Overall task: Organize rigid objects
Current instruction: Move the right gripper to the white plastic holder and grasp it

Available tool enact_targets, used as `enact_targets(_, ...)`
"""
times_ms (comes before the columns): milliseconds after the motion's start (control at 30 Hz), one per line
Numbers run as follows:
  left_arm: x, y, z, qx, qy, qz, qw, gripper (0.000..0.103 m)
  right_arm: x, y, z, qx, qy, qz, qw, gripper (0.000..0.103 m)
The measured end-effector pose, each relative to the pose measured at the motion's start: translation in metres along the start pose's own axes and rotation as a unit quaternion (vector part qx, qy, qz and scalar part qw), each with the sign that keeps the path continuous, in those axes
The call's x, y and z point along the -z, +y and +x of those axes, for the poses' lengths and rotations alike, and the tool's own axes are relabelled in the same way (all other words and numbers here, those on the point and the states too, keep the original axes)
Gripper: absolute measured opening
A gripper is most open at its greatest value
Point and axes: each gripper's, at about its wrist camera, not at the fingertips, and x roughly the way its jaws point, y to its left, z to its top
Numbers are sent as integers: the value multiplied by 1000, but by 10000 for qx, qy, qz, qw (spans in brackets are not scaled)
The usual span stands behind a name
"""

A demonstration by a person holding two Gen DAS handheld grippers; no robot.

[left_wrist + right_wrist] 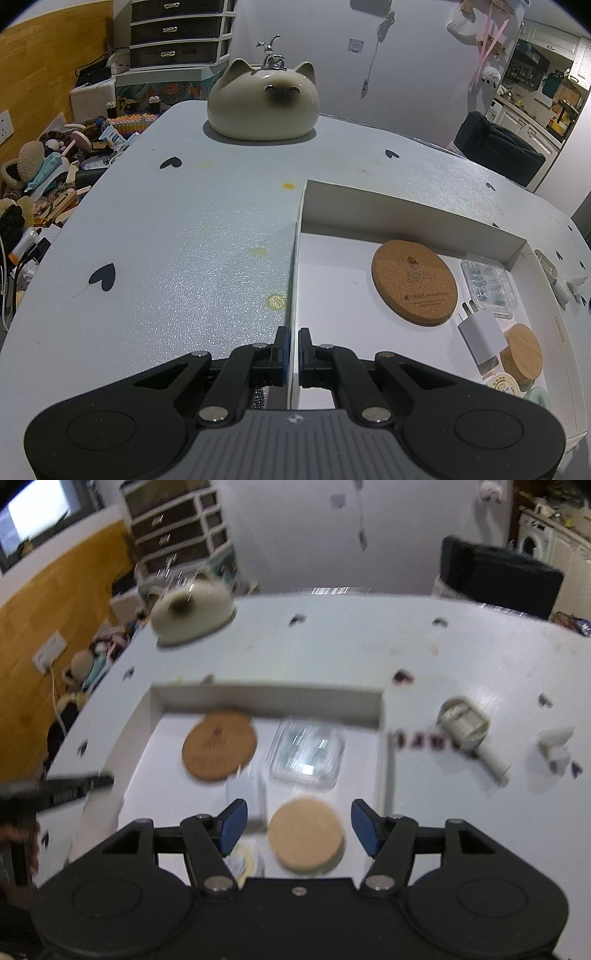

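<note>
Left gripper [292, 356] pins the box wall [295, 280]; right gripper [298, 825] hangs spread over the lid [305, 835].

The left fingers are pressed onto the thin white wall, probably to steady the box while it is filled. The right fingers [232, 821] stand apart with nothing between them, above the round wooden lid lying inside. Further in lie the charger [482, 338], cork coaster [413, 282] and clear case [487, 284]. Out on the table [166, 240], a grey roller [467, 729] and a white piece [554, 747] look yet to be boxed.
</note>
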Motion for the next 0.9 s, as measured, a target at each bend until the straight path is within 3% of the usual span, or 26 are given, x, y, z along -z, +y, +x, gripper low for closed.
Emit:
enact_targets(167, 0, 0, 0, 3, 2, 0, 10000, 3, -17, -19, -6, 244, -347, 71, 9991, 68)
enact_targets(400, 1, 2, 0, -12, 4, -11, 10000, 3, -34, -56, -7, 776, -852, 378, 9926, 81)
enact_targets(467, 2, 2, -1, -10, -3, -25, 10000, 3, -36, -70, -5, 916, -965, 520, 9897, 86)
enact_targets(533, 2, 4, -2, -11, -3, -37, 10000, 3, -37, -83, -1, 1107, -1109, 659, 9854, 101)
enact_targets(600, 2, 4, -3, -15, -1, -45, 10000, 3, -36, -94, 5, 1291, -1237, 727, 9812, 103)
enact_targets(900, 1, 3, -3, -47, 19, -83, 10000, 3, -18, -119, 54, 1560, -863, 843, 9804, 103)
